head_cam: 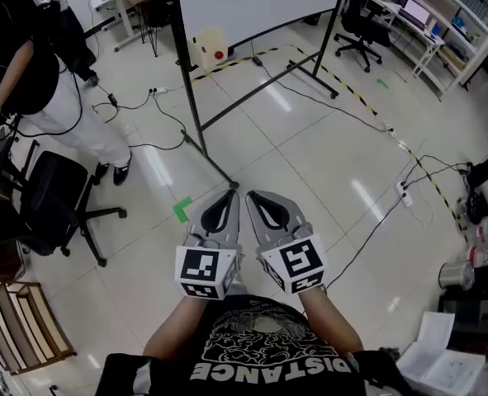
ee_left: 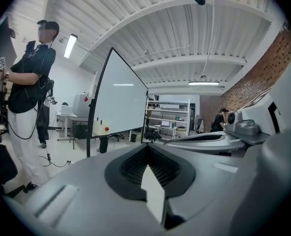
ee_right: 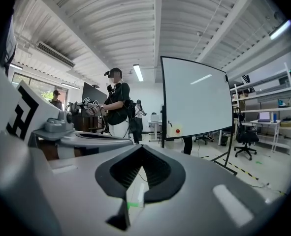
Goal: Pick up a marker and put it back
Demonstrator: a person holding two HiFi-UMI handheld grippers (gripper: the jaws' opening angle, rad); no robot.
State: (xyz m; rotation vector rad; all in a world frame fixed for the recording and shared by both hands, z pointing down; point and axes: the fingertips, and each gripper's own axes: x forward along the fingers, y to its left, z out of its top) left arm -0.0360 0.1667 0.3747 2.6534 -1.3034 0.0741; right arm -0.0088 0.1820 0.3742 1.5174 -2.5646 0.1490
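Tiled lab floor [head_cam: 310, 147], whiteboard [head_cam: 252, 2] at twelve o'clock.
Side by side at six o'clock, left gripper [head_cam: 232, 191] and right gripper [head_cam: 252, 195], jaws pressed together (both empty).

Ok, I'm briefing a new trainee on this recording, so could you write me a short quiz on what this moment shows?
1. True or false: the left gripper has its jaws wide apart.
2. What stands ahead of the right gripper? A) a whiteboard B) a sofa C) a fridge
3. Fill in: the tape mark just left of the left gripper is ____.

Key: 1 false, its jaws are together with nothing between them. 2 A. 3 green.
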